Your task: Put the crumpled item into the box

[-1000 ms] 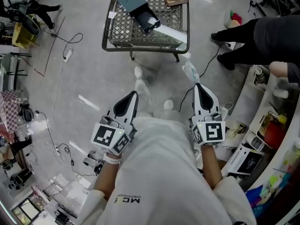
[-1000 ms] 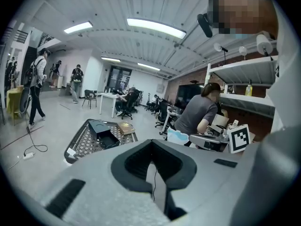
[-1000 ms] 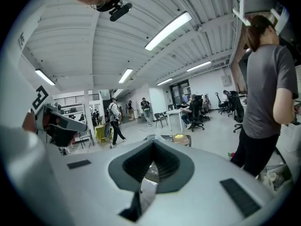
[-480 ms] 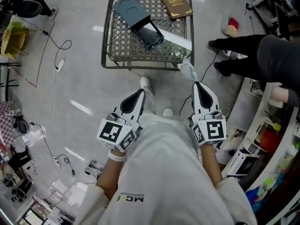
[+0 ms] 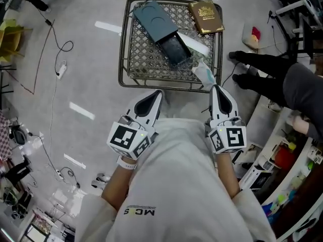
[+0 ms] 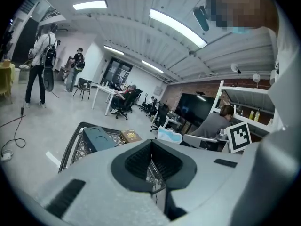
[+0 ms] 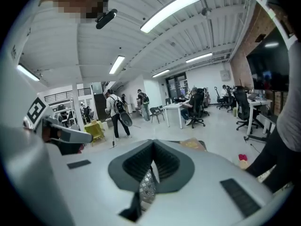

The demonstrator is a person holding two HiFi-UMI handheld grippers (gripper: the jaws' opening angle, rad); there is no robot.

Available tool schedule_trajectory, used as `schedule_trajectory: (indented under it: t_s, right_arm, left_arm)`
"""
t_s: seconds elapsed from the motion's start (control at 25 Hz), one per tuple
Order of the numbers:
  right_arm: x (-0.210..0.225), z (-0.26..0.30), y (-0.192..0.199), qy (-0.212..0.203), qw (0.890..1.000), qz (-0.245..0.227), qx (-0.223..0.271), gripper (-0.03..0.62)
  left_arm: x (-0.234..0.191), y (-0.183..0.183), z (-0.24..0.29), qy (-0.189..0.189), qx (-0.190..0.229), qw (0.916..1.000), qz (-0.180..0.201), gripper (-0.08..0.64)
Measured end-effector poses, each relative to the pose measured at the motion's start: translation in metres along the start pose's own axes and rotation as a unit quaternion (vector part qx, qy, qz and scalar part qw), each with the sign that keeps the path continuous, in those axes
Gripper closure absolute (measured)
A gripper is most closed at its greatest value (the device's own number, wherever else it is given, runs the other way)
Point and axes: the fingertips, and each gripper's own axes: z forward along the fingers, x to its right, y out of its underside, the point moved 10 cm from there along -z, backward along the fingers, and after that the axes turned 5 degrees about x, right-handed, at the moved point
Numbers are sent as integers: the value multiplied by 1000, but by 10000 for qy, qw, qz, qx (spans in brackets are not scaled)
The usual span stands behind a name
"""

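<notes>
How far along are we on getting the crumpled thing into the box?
Done: the pale blue-white crumpled item looks pinched at the tips of the right hand-held gripper, jaws together. In hand: it hangs over the wire-mesh table's near right corner, short of the dark grey sliding box with its black tray pulled open. Left: move it over the tray and release. The left hand-held gripper is shut, empty.
</notes>
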Motion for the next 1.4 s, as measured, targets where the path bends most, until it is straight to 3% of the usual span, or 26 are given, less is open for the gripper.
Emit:
schedule_trajectory:
  t_s: [0.56,0.96,1.24,1.4]
  right_arm:
    - [3,83,3,-916,9934,-579,-387,578]
    - [11,145,48,-1140,9887,-405,-880,578]
    - [21,189,88,-1476,9791,-379,-1347,578]
    - [27,206,107,-1431,9781,-143,-1502,578]
  left_arm:
    - [-38,-15,35,-421,-128,9989,-148,537]
    - [-59,11,55,-683,-307,9966,-346,537]
    - [-73,35,67,-864,-400,9941,-523,537]
    - [-84,47,76,-900,-434,9934,-556,537]
